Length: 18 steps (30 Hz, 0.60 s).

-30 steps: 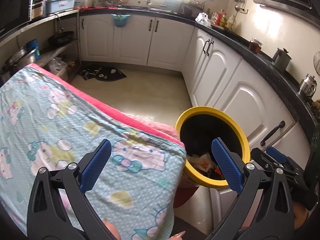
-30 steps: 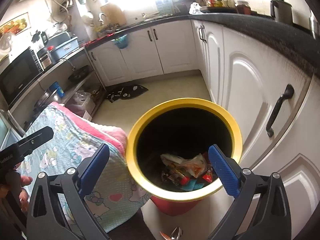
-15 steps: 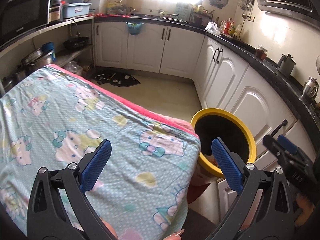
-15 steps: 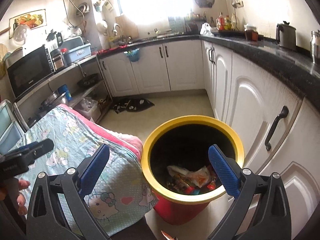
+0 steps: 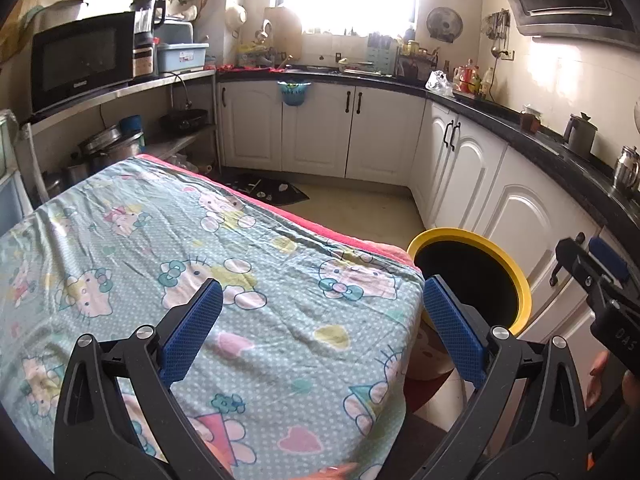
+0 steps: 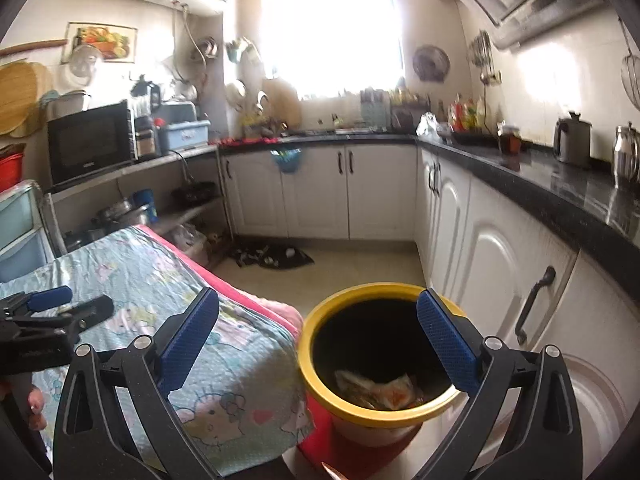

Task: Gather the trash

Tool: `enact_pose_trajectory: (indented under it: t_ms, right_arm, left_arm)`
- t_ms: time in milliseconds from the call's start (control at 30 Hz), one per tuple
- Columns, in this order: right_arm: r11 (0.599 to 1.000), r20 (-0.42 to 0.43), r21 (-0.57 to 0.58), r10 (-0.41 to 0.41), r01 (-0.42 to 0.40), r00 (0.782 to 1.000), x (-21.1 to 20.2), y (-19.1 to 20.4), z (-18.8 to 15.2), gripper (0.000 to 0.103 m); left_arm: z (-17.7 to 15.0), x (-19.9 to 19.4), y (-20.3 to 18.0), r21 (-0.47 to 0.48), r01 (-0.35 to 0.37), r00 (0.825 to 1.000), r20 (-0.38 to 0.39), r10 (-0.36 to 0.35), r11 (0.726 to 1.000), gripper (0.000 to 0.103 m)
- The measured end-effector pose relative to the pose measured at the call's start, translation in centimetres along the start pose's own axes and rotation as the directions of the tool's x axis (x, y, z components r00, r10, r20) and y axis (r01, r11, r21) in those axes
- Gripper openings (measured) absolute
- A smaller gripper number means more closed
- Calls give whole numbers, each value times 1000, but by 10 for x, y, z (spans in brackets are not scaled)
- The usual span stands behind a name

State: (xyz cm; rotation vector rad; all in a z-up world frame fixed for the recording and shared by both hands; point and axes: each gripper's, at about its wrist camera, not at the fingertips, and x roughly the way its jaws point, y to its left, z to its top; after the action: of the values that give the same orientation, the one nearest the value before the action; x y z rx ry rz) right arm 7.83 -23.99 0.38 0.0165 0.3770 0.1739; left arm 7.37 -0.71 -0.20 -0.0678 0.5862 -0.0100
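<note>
Left gripper [image 5: 322,324] gaping wide, blue pads holding nothing, hovering over the cartoon-print cloth [image 5: 248,280] without touching it. Right gripper [image 6: 318,334] spread just as wide and likewise empty — framing the near corner of the cloth [image 6: 224,364] and the yellow-rimmed bin [image 6: 320,384].

Showing from the right wrist only: crumpled wrappers [image 6: 384,390] lying in the bottom of the bin, colours orange and pale, long axis impossible to tell in that heap. Showing from the left wrist only a black interior to the bin [image 5: 516,276], sitting at 3 o'clock of the cloth, just beside its pink-edged corner and close against the white cabinets [image 5: 512,216]. Bin standing upright, mouth facing up.

Appearing at 3 o'clock in the left view — the right gripper [image 5: 600,276]; at 9 o'clock in the right view, the left gripper [image 6: 60,304] over the cloth, fingertips of a hand [image 6: 34,408] below it.
</note>
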Motion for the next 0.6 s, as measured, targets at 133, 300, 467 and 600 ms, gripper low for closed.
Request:
enact_pose_trajectory:
  t_ms: [133, 300, 467, 600]
  right_arm:
    - [1000, 63, -17, 12, -11, 998, -18, 11, -5, 97]
    - [1000, 126, -29, 13, -9, 992, -36, 20, -13, 97]
    - [999, 193, -45, -8, 17, 981, -53, 25, -21, 97]
    - [998, 221, -55, -23, 36, 975, -63, 27, -31, 97]
  left_arm:
    - [-10, -9, 2, 6, -17, 999, 29, 17, 1000, 92]
    - [-21, -18, 5, 5, -19, 998, 61, 19, 1000, 92]
    - [-27, -30, 8, -5, -8, 993, 120, 9, 1000, 92]
    - [-32, -38, 10, -17, 1, 987, 161, 2, 1000, 92]
